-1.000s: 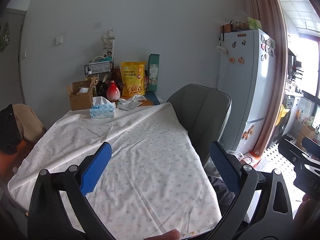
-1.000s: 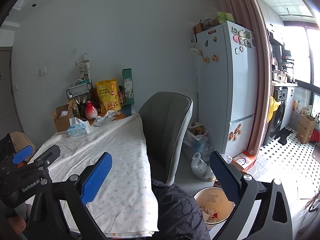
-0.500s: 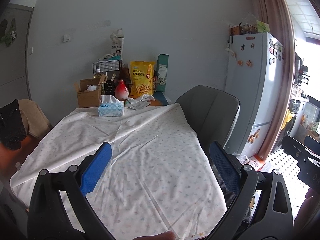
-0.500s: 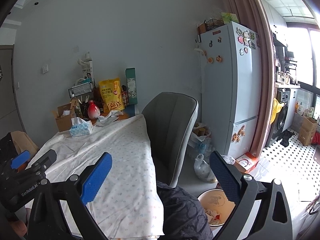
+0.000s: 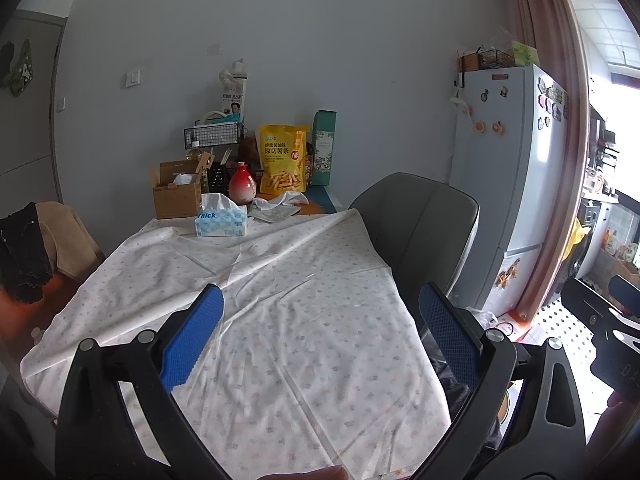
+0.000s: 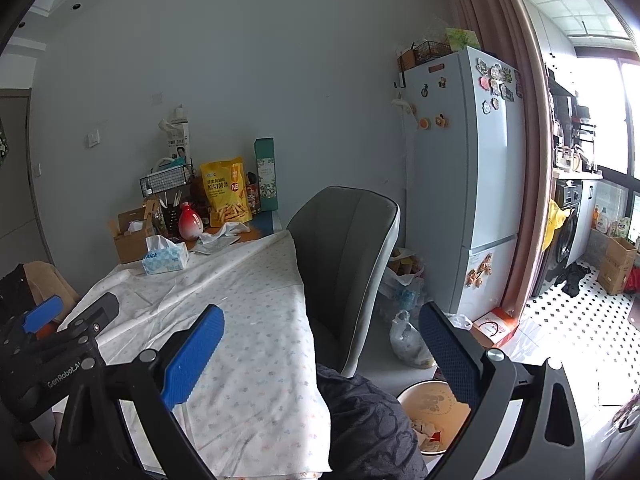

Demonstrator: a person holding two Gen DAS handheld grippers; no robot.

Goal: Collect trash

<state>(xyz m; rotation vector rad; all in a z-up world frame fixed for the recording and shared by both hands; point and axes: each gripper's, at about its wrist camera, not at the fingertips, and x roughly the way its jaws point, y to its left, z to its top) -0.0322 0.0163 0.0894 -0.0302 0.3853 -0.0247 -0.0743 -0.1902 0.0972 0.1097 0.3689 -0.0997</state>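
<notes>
My left gripper [image 5: 320,320] hangs open above the near half of a table under a white patterned cloth [image 5: 280,320], nothing between its blue pads. At the table's far end a crumpled white tissue [image 5: 286,199] and a flat wrapper [image 5: 276,215] lie beside a yellow snack bag [image 5: 283,164]. My right gripper [image 6: 320,328] is open too, off the table's right edge near a grey chair [image 6: 348,264]. Below it on the floor stands a cream bin [image 6: 432,412] holding scraps. The tissue [image 6: 226,232] also shows in the right wrist view.
A blue tissue box [image 5: 221,222], red vase [image 5: 242,188], cardboard box [image 5: 176,190] and wire basket [image 5: 214,134] crowd the far end. A fridge [image 6: 468,180] and plastic bags [image 6: 408,340] stand right of the chair. Dark clothing [image 6: 368,420] of the person fills the foreground.
Both views have drifted slightly, the scene sliding a little to the right. Both grippers have stayed open and empty.
</notes>
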